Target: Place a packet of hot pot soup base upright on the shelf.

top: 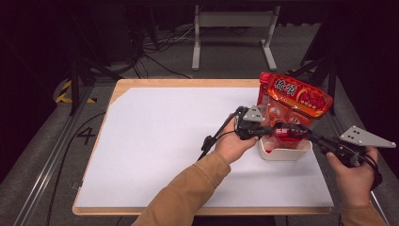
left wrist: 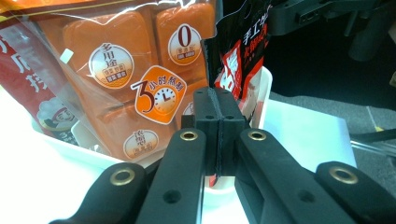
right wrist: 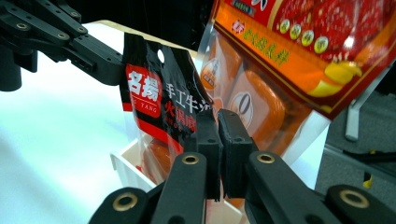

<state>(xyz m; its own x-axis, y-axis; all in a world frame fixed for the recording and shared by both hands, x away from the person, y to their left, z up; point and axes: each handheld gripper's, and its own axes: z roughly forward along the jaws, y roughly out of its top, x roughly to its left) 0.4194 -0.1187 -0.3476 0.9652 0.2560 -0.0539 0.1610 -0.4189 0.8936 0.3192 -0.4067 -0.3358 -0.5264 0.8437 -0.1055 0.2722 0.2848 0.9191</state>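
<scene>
While both forearms reach over the white tub (top: 284, 153) | left hand-held gripper (left wrist: 218, 109) closed, empty | right hand-held gripper (right wrist: 218, 126) nearly closed, empty

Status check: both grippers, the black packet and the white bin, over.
Left gripper and right gripper both shut on black packet, over white bin. Big orange bag stands in bin, crowding it.

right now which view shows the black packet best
The right gripper view: the black packet faces the camera, its print readable, the right gripper shut on its edge. The left gripper view shows a slanted side. The high view shows it small between both grippers.
</scene>
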